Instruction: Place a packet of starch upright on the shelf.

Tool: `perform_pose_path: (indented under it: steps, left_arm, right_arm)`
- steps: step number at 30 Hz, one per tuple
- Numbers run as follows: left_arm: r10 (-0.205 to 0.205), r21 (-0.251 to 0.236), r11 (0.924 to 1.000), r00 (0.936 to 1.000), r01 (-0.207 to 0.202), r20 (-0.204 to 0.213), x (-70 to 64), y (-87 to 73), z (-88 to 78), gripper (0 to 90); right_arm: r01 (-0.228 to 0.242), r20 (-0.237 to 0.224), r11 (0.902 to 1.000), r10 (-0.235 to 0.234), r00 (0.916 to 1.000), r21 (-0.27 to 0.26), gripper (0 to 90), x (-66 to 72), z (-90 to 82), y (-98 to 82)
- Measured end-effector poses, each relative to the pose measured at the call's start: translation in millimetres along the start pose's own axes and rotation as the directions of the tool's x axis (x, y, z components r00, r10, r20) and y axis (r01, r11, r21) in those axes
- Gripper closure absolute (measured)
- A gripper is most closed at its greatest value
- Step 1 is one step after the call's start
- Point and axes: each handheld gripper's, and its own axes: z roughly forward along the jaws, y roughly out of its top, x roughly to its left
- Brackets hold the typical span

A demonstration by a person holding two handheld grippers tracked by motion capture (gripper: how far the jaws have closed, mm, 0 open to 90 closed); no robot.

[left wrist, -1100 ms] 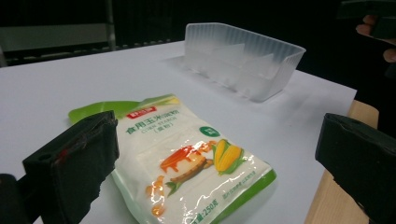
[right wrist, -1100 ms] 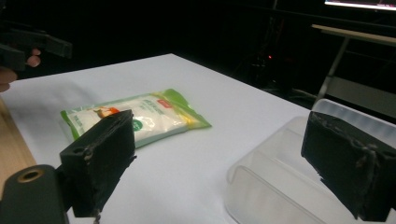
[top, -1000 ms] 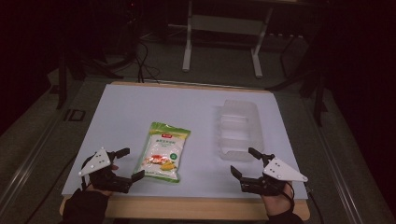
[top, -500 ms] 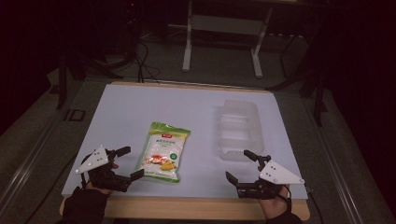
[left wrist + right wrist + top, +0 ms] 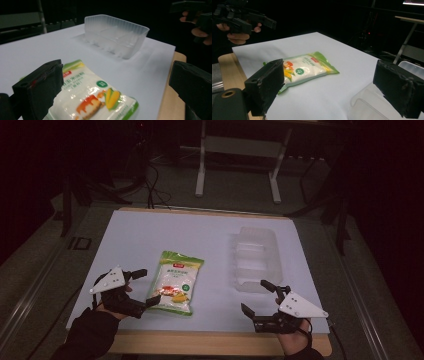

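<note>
A green-and-white corn starch pouch [image 5: 176,282] lies flat on the white table [image 5: 150,235], well left of a clear plastic divided tray [image 5: 255,257]. The left gripper [image 5: 143,287] sits at the pouch's left edge, jaws spread, one jaw touching or nearly touching it. The right gripper [image 5: 256,296], just before the tray, gapes empty. Nothing seems lifted yet; grasping and moving the pouch likely remain.

White table [image 5: 150,235] mostly bare: far-left corner and left edge open, wide lane between packet [image 5: 176,282] and clear tray [image 5: 255,257]. Packet blocks near-edge middle-left, tray blocks right side. Near-right corner strip open beside tray. Dark stands beyond far edge.
</note>
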Motion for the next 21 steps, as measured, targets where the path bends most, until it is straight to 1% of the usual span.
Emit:
perform_pose_path:
  steps: [4, 5, 7, 8, 9, 10, 11, 13, 14, 15, 17, 18, 20, 21]
  left_arm:
    - [0.012, 0.003, 0.9999, 0.9999, -0.012, -0.007, 4.3, 8.2, 4.6, 0.0]
    - [0.011, 0.000, 0.9999, 0.9999, -0.011, -0.006, 7.0, 10.5, 5.4, 0.7]
    - [0.011, -0.008, 0.9999, 0.9998, -0.011, -0.014, 11.2, 13.1, 6.2, 0.7]
    - [0.008, -0.009, 0.9999, 0.9998, -0.008, -0.020, 12.9, 13.9, 6.9, 0.7]
    - [0.002, -0.002, 1.0000, 0.9998, -0.002, -0.019, 18.3, 16.0, 8.7, 0.7]
    - [0.002, -0.002, 1.0000, 0.9998, -0.002, -0.019, 18.3, 16.0, 8.7, 0.7]
    - [0.003, 0.001, 1.0000, 0.9996, -0.003, -0.028, 21.1, 17.0, 9.7, 0.7]
    - [-0.002, 0.005, 1.0000, 0.9996, 0.002, -0.030, 27.8, 19.1, 13.0, 0.8]
    - [0.008, 0.009, 0.9999, 0.9990, -0.008, -0.043, 32.7, 20.5, 15.2, 3.7]
    - [0.008, 0.009, 0.9999, 0.9990, -0.008, -0.043, 32.7, 20.5, 15.2, 4.0]
    - [0.000, 0.012, 0.9999, 0.9987, 0.000, -0.052, 38.9, 21.9, 19.0, 4.0]
    - [0.001, 0.015, 0.9999, 0.9988, 0.000, -0.049, 42.2, 22.4, 20.8, 4.3]
    - [0.003, 0.019, 0.9998, 0.9974, -0.001, -0.071, 47.7, 23.1, 25.0, 5.9]
    - [0.003, 0.018, 0.9998, 0.9974, -0.002, -0.072, 50.6, 23.1, 27.3, 7.2]
  right_arm:
    - [0.005, 0.004, 1.0000, -0.005, 1.0000, 0.001, 9.7, 0.3, -0.1, 1.2]
    - [0.019, 0.023, 0.9998, -0.019, 0.9996, 0.001, 9.4, 2.3, 0.7, 1.3]
    - [0.019, 0.021, 0.9998, -0.019, 0.9996, 0.003, 9.4, 2.8, 1.3, 1.5]
    - [0.022, 0.024, 0.9997, -0.022, 0.9995, -0.006, 9.4, 4.3, 2.1, 2.0]
    - [0.020, 0.021, 0.9998, -0.020, 0.9996, -0.007, 9.4, 5.0, 2.7, 2.4]
    - [0.020, 0.021, 0.9998, -0.020, 0.9996, -0.007, 9.4, 5.0, 2.7, 2.4]
    - [0.027, 0.022, 0.9996, -0.027, 0.9994, -0.005, 9.4, 5.7, 2.9, 2.8]
    - [0.028, 0.023, 0.9996, -0.028, 0.9993, -0.001, 9.4, 6.8, 3.7, 3.1]
    - [0.025, 0.018, 0.9997, -0.025, 0.9995, 0.001, 9.4, 7.5, 4.1, 3.1]
    - [0.025, 0.018, 0.9997, -0.025, 0.9995, 0.001, 9.4, 7.5, 4.1, 3.1]
    - [0.024, 0.016, 0.9997, -0.024, 0.9996, 0.003, 9.4, 7.6, 4.6, 2.9]
    - [0.026, 0.016, 0.9997, -0.026, 0.9995, 0.003, 9.4, 7.7, 4.8, 2.7]
    - [0.021, 0.010, 0.9998, -0.021, 0.9997, 0.004, 9.4, 7.8, 5.1, 2.6]
    - [0.021, 0.010, 0.9998, -0.021, 0.9997, 0.006, 9.4, 7.8, 5.2, 2.6]
